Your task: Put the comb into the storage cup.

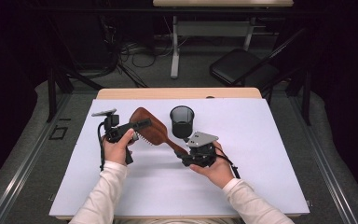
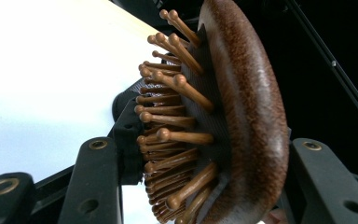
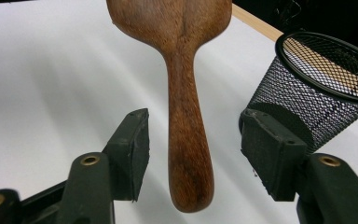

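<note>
A brown wooden hairbrush (image 1: 156,128) hangs a little above the white table cover (image 1: 261,154), with its handle pointing toward the right hand. My left gripper (image 1: 144,127) is shut on the brush head. In the left gripper view the head (image 2: 247,107) sits between the jaws of that gripper (image 2: 214,144), its wooden pins facing the left jaw. My right gripper (image 1: 185,155) is at the handle's end. In the right gripper view the handle (image 3: 186,140) lies between the jaws of the open gripper (image 3: 196,140), with a gap on each side.
A black mesh pen cup (image 1: 182,121) stands upright just behind the brush handle, close to the right jaw (image 3: 317,84). Beyond the table are a black folding chair (image 1: 242,65), another desk's leg (image 1: 175,46) and floor cables.
</note>
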